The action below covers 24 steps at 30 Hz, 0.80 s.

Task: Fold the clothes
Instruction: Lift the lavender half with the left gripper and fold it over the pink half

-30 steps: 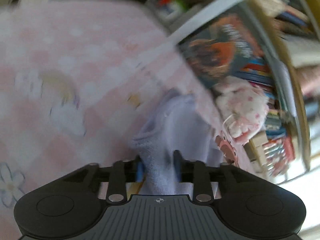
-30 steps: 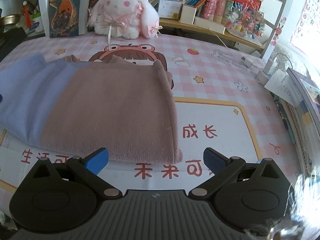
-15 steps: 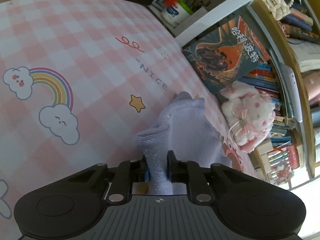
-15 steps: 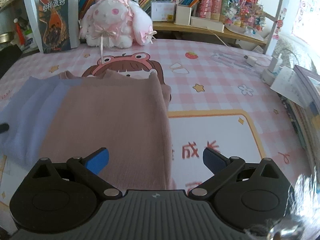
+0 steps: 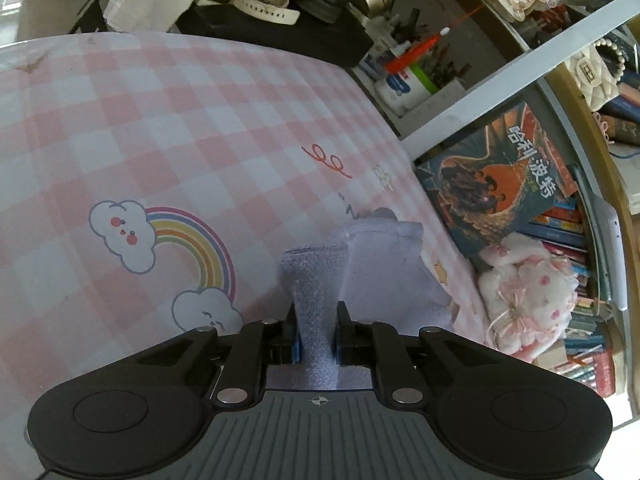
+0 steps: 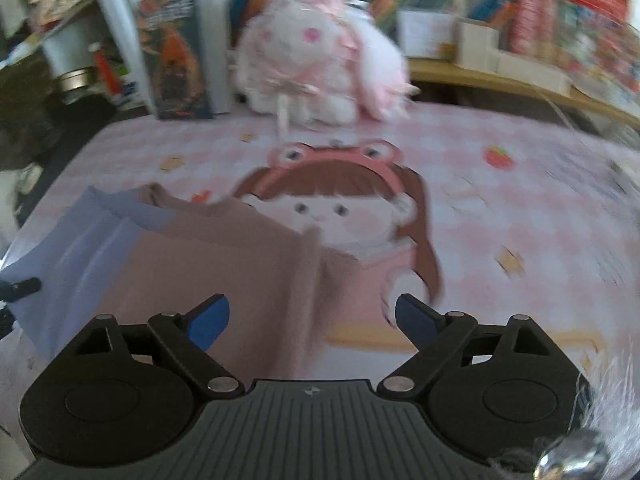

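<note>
Between the two fingers of the left gripper (image 5: 317,334), a bunched lilac edge of one garment (image 5: 360,276) is being clamped, lifting off the pink checked tabletop (image 5: 168,140). Ahead of the right gripper (image 6: 311,318), whose fingers are spreading wide apart with nothing between them, the garment's brown part is lying flat. Beyond it one plush rabbit (image 6: 316,56) is sitting beside one upright book (image 6: 176,52).

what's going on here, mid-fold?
A person with two handheld grippers is folding a garment, part lavender and part dusty pink, on a pink checked table mat. The left gripper is shut on the garment's lavender end. The right gripper is open and empty, hovering over the pink end. A plush bunny sits at the back. The right view is blurred.
</note>
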Available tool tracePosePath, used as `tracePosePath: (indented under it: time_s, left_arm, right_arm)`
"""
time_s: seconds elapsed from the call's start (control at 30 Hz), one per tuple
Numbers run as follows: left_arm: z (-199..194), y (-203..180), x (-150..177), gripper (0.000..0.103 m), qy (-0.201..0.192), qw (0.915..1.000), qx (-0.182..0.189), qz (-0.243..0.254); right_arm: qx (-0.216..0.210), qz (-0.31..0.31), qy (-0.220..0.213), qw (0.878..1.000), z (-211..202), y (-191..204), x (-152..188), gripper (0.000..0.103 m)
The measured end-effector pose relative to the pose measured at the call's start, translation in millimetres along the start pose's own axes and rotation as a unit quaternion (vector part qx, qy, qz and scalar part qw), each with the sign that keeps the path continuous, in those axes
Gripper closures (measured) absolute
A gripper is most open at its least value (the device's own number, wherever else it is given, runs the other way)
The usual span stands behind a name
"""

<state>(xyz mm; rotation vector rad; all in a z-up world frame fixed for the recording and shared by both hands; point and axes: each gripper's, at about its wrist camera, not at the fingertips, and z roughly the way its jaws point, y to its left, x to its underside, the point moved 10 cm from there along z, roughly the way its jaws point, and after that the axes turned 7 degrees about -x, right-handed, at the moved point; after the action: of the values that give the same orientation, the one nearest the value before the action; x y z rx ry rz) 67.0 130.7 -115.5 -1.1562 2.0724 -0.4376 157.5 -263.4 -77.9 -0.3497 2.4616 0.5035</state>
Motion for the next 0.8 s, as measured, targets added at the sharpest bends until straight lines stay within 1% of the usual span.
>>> tracePosePath:
  time_s: [0.03, 0.07, 0.1, 0.17, 0.2, 0.27, 0.3, 0.43, 0.57, 0.63, 0.7, 0.77, 0.8]
  left_arm:
    - [0.3, 0.1, 0.4, 0.090, -0.003, 1.0000, -0.003, -0.004]
    - [0.4, 0.1, 0.7, 0.090, -0.007, 0.9999, -0.006, -0.007]
    - [-0.3, -0.6, 0.7, 0.090, -0.011, 0.9999, -0.009, -0.009]
    - [-1.6, -3.7, 0.5, 0.090, -0.018, 0.9997, -0.017, -0.006]
    - [-3.0, -6.2, 0.0, 0.090, -0.022, 0.9996, -0.020, -0.002]
    - [-7.4, -12.3, -1.4, 0.090, -0.031, 0.9992, -0.023, 0.007]
    - [-11.6, -16.9, -2.5, 0.090, -0.037, 0.9990, -0.022, 0.013]
    - [-30.2, -42.3, -4.9, 0.090, -0.064, 0.9970, -0.011, 0.042]
    - [-53.5, -89.7, 1.0, 0.091, -0.091, 0.9914, 0.013, 0.093]
    - [-68.5, -127.4, 13.1, 0.091, -0.105, 0.9829, 0.034, 0.148]
    - [-83.4, -164.9, 33.1, 0.090, -0.116, 0.9697, 0.060, 0.207]
    - [-99.0, -197.0, 59.3, 0.090, -0.121, 0.9522, 0.083, 0.268]
    - [-104.9, -211.9, 78.9, 0.090, -0.117, 0.9412, 0.096, 0.302]
  right_arm:
    - [-0.006, -0.006, 0.005, 1.000, 5.3, 1.3, -1.9, 0.015]
    - [-0.013, -0.013, 0.009, 1.000, 10.6, 2.6, -3.8, 0.023]
    - [-0.019, -0.019, 0.014, 1.000, 15.8, 3.9, -5.7, 0.028]
    - [-0.032, -0.032, 0.023, 0.999, 26.3, 6.4, -9.4, 0.041]
    - [-0.039, -0.038, 0.027, 0.998, 31.5, 7.7, -11.2, 0.045]
    - [-0.049, -0.039, 0.031, 0.998, 37.7, 3.7, -12.5, 0.055]
    - [-0.054, -0.035, 0.031, 0.997, 39.5, -0.3, -12.3, 0.057]
    - [-0.078, -0.020, 0.029, 0.996, 37.7, -13.6, -12.5, 0.074]
    - [-0.107, -0.007, 0.027, 0.994, 34.9, -23.1, -11.7, 0.080]
    - [-0.117, -0.004, 0.027, 0.993, 35.0, -24.8, -11.8, 0.081]
    - [-0.126, -0.004, 0.028, 0.992, 34.9, -25.8, -12.1, 0.081]
    - [-0.135, -0.006, 0.027, 0.991, 34.7, -26.9, -12.0, 0.082]
    - [-0.139, -0.007, 0.027, 0.990, 34.6, -27.4, -12.0, 0.082]
